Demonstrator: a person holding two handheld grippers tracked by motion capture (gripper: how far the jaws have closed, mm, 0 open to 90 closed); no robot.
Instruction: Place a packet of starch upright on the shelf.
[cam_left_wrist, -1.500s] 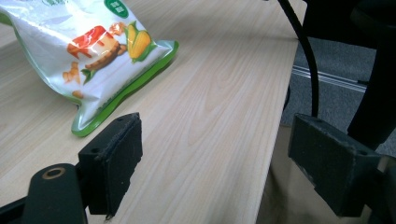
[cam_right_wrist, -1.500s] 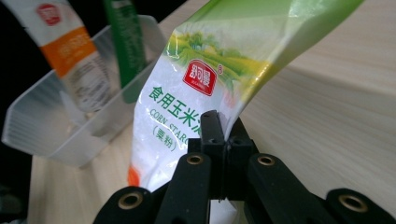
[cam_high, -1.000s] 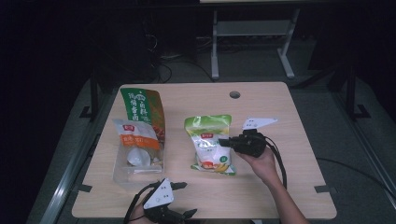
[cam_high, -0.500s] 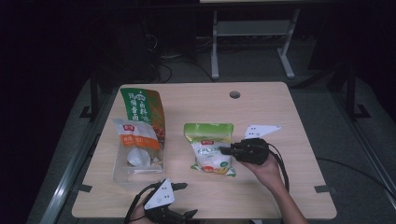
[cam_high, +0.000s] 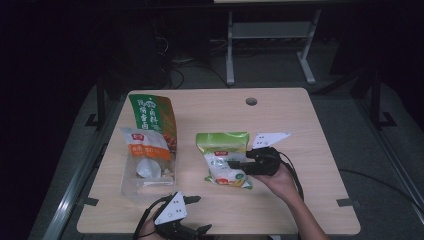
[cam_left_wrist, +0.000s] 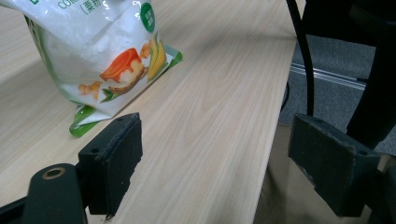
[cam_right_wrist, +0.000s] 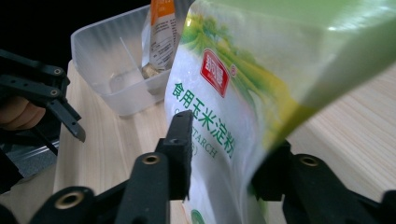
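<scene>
Dark floor and a metal frame lie beyond the pale wooden surface (cam_high: 300, 130), which has a round hole near its far edge. Near the middle of it sits a green and white starch bag (cam_high: 226, 160), with the right tool (cam_high: 239, 165) at its right side, reaching in from the person's hand. In the right gripper view the bag (cam_right_wrist: 243, 93) stands between that tool's two black jaws; these have just been opening, and the left pad (cam_right_wrist: 180, 149) stands beside the bag's face with no clear press on it, while the contact on the other side is hidden behind the bag, so the hold looks released. To the left of the bag a clear plastic tub (cam_high: 142, 177) holds an orange-labelled packet (cam_high: 145, 150), and a green pouch (cam_high: 152, 117) rests against its far end. At the near edge, well apart from the bag, the left tool (cam_high: 196, 214) hovers with its jaws spread wide and nothing between them; its own view looks across the wood to the bag's bottom corner (cam_left_wrist: 107, 60).
</scene>
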